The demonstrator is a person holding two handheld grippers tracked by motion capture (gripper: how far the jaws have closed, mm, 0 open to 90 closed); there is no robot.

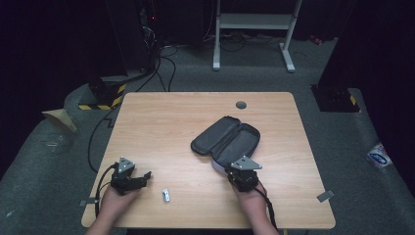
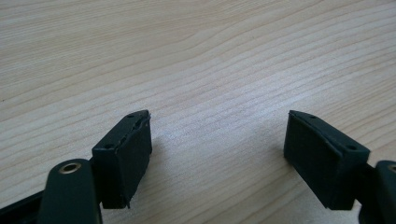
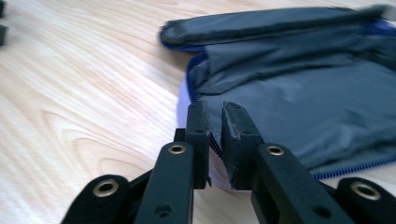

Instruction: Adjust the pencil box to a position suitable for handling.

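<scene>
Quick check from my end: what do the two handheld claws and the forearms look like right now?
Both are black two-jaw claws: the left claw and the right claw each carry a grey three-cornered plate on top and trail a black cable. The jaws are flat black rectangular pads on arms with brass-coloured rivets. The forearms are bare, with no sleeves visible.

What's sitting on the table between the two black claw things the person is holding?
In the high view, a small white object lies on the bare wooden table between the left gripper and the right gripper, nearer the left one.
</scene>
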